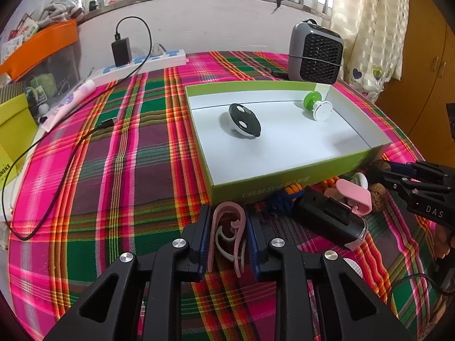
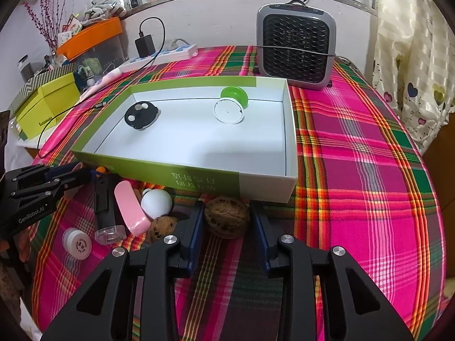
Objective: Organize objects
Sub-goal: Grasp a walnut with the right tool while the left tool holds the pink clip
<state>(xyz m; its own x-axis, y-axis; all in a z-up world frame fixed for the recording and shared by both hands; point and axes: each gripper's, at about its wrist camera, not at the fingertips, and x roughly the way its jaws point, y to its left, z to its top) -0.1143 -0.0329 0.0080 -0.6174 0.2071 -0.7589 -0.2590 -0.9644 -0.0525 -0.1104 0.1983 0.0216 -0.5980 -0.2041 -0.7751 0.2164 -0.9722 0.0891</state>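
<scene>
My left gripper (image 1: 227, 213) is shut on a pink plastic clip (image 1: 212, 238) that lies on the plaid cloth just in front of the green box (image 1: 284, 182). Both pads press the clip's sides. In the right wrist view, my right gripper (image 2: 227, 206) is shut on a brown walnut (image 2: 227, 217), which rests on the cloth against the box's front wall (image 2: 199, 176). Inside the box lie a black-and-white round gadget (image 2: 140, 115) and a green-and-white spool (image 2: 231, 102).
Between the two grippers lie a black torch (image 2: 105, 207), a pink case (image 2: 132, 210), a white ball (image 2: 156, 200), a second walnut (image 2: 160, 228) and a white cap (image 2: 76, 243). A grey heater (image 2: 295, 48) stands behind the box. A power strip (image 1: 148, 62) and a black cable (image 1: 71, 156) are on the left.
</scene>
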